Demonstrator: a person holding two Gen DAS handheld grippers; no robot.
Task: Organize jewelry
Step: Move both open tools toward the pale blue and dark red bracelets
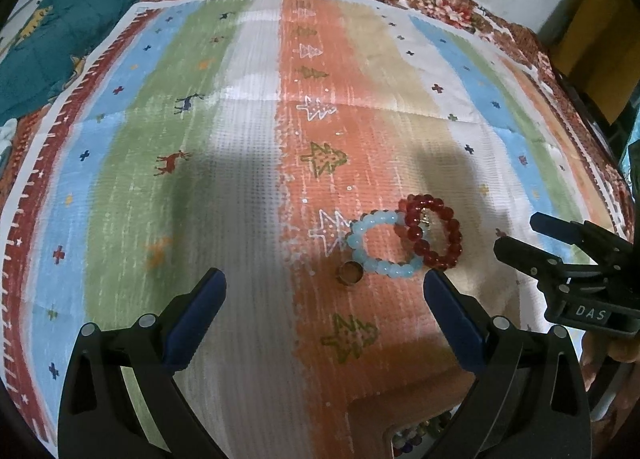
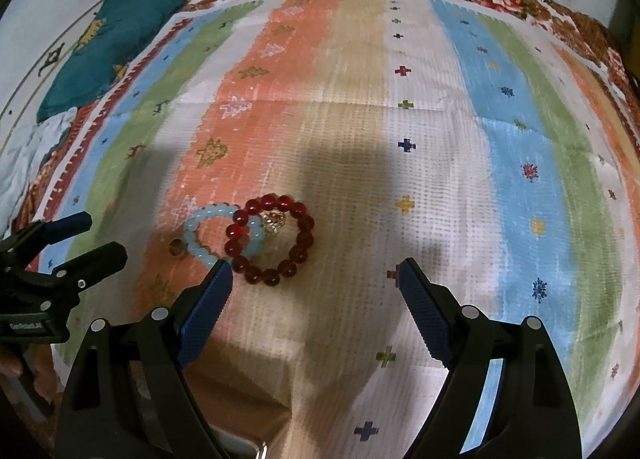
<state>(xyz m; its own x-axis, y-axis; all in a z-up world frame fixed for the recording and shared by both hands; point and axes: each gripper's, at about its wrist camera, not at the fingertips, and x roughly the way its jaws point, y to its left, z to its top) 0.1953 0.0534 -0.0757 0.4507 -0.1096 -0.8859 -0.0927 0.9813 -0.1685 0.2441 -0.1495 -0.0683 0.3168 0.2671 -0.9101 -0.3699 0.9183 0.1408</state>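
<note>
Little is judged done: beside the red bracelet [image 2: 270, 239], the overlapping blue bracelet [image 2: 218, 234] and ring [image 2: 177, 248] lie unsorted, while the left gripper [image 1: 324, 291] and right gripper [image 2: 316, 279] are held wide apart, empty.

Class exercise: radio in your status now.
Left gripper open, right gripper open, both empty. Red bracelet overlapping blue bracelet on cloth; ring beside. Nothing in the way.

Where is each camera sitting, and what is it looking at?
Left wrist: sits on the left tongs, open, looking forward over the striped cloth at the blue bracelet; the right tongs show at right.
Right wrist: sits on the right tongs, open, facing the red bracelet; the left tongs show at left.
Both share: both bracelets, overlapping, and a small ring beside them.
</note>
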